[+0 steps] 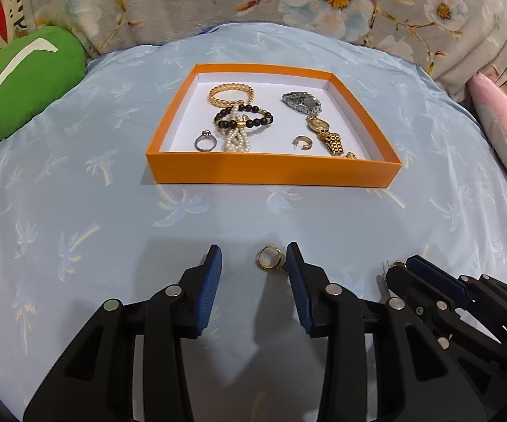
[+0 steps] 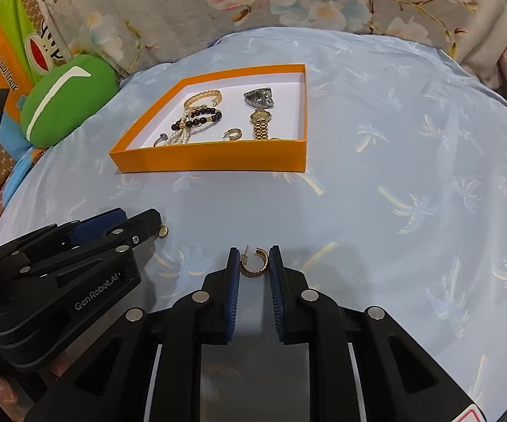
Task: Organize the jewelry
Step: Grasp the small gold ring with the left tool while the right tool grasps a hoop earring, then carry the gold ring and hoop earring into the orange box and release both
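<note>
An orange tray [image 1: 274, 174] with a white floor lies on the blue cloth and holds bracelets, a pearl strand, two watches, a silver ring [image 1: 204, 140] and a gold hoop [image 1: 302, 142]. In the left wrist view my left gripper [image 1: 253, 248] stands open over the cloth. A gold ring [image 1: 269, 258] lies between its tips, close to the right pad. My right gripper [image 2: 253, 250] is shut on a gold hoop earring [image 2: 253, 265], which rests on the cloth with both blue pads against it. The two grippers sit side by side in front of the tray [image 2: 207, 160].
A green cushion [image 1: 24, 81] lies left of the tray and a pink pillow [image 1: 499, 126] to the right. Floral fabric [image 1: 288, 0] rises behind the blue palm-print cloth [image 1: 77, 211]. Bare cloth stretches between the grippers and the tray.
</note>
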The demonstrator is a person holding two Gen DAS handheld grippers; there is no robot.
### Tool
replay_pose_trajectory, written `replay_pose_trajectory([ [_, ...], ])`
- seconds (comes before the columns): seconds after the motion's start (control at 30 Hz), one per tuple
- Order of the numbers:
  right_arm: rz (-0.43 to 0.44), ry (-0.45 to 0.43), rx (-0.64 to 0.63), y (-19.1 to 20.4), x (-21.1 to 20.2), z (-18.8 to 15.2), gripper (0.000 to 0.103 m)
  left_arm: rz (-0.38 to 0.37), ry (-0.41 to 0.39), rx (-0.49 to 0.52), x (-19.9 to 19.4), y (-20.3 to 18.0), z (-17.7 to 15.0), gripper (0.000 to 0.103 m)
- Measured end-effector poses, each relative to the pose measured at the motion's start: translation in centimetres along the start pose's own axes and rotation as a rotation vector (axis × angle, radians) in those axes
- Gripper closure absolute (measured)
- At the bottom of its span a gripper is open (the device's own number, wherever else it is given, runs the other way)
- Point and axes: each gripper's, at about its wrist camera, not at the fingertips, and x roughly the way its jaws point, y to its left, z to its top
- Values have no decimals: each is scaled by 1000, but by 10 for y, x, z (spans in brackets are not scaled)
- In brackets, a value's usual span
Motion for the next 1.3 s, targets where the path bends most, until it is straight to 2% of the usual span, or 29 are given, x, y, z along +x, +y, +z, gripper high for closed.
replay_pose_trajectory([
  [0.07,3,1,0,0,0,0,87,7,-3,7,0,-1,0,70],
  [0.17,5,0,3,-1,0,0,87,-1,-6,13,0,-2,-1,85],
  [0.23,6,0,6,-1,0,0,87,-10,-7,17,-1,-2,-2,90],
  [0.7,23,-15,22,-5,-4,1,87,-41,-64,-41,-29,17,-12,90],
  [0.9,39,-61,32,-6,-15,6,87,-40,-67,-73,-41,32,-16,90],
  [1.07,65,-110,15,-5,-25,29,87,-19,-91,-53,-44,33,4,90],
  [1.3,74,-125,13,-10,-5,74,87,7,-160,-21,-33,27,59,90],
])
